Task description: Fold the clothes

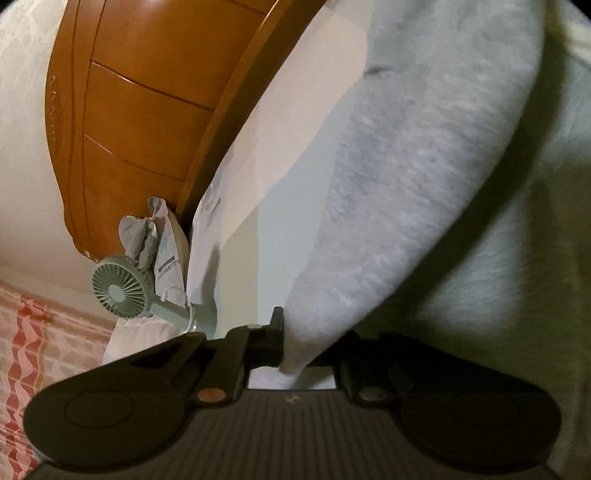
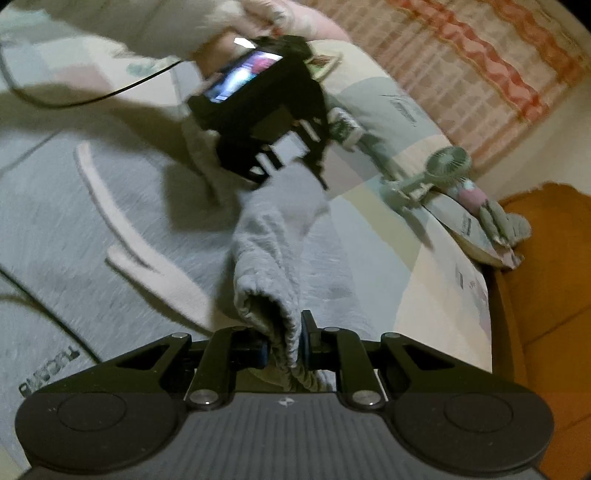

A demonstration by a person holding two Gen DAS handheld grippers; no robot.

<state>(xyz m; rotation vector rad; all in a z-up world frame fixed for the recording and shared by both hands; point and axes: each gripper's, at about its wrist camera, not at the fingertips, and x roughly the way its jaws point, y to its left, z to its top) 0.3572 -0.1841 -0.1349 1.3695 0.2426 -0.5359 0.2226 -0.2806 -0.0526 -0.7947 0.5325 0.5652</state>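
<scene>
A: Clearly both grippers pinch one strip of the grey garment (image 2: 92,206). The right gripper (image 2: 282,349) has its jaws closed on a bunched edge, maybe a sleeve or cuff; the left gripper (image 2: 280,155) grips the same strip farther along.

B: Why hold it at two places?

A: Probably to keep that strip taut and raised so it can be carried over the body, which lies spread on the bed (image 2: 436,266). Whether this fold comes early or late, the views don't settle.

B: What does the left view add?

A: Up close, the left gripper (image 1: 284,343) is clamped on grey cloth running away from it, with the headboard (image 1: 147,110) and a small fan (image 1: 120,291) behind. Only the right view shows the spread body, its pale stripe (image 2: 140,236), the person's hand (image 2: 236,33), and how the two grippers stand to each other.
</scene>
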